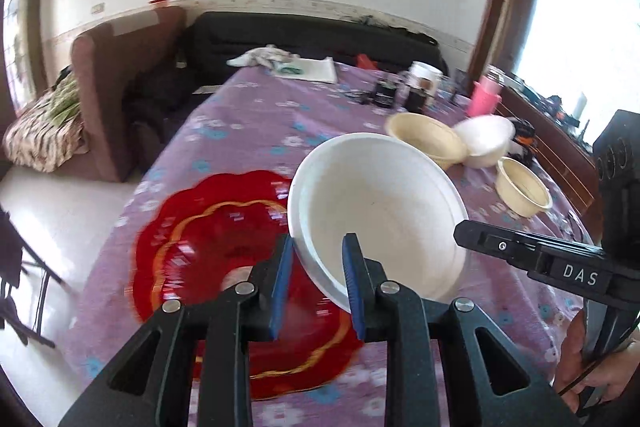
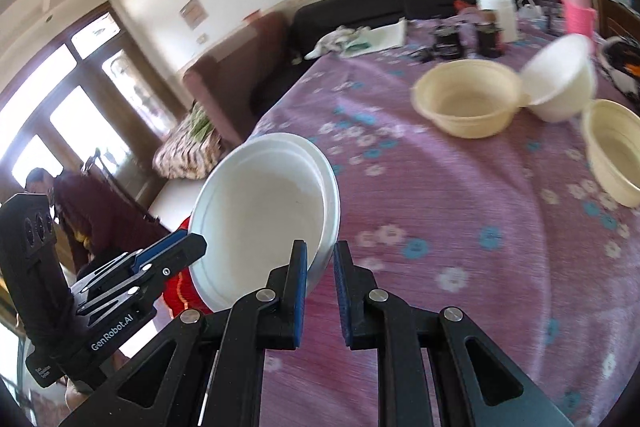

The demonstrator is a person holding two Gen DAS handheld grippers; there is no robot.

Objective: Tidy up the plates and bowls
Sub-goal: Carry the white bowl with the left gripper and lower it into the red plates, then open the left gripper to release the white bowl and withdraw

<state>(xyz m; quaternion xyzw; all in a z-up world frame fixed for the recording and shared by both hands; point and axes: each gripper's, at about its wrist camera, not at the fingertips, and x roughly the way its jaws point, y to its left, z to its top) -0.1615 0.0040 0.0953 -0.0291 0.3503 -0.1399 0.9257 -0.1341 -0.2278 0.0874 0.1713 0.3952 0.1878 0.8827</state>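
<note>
A white bowl [image 1: 380,211] [image 2: 260,211] hangs tilted in the air above the purple flowered tablecloth [image 2: 460,211]. My left gripper [image 1: 318,239] is shut on its near rim, one blue pad outside the wall and one inside. My right gripper [image 2: 320,245] is shut on the rim at the opposite side. Each wrist view shows the other gripper at the bowl's edge: the right gripper [image 1: 464,229] and the left gripper [image 2: 192,241]. Under the bowl lies a red scalloped plate [image 1: 224,247] [image 2: 182,283] near the table's left edge.
Farther along the table stand a large cream bowl [image 1: 424,135] [image 2: 468,99], a tilted white bowl [image 1: 488,139] [image 2: 560,87] leaning on it, and a smaller cream bowl [image 1: 524,187] [image 2: 616,155]. Jars [image 1: 420,83], a pink cup [image 1: 484,99] and a cloth [image 1: 272,57] crowd the far end. A person [image 2: 80,203] stands beyond the table.
</note>
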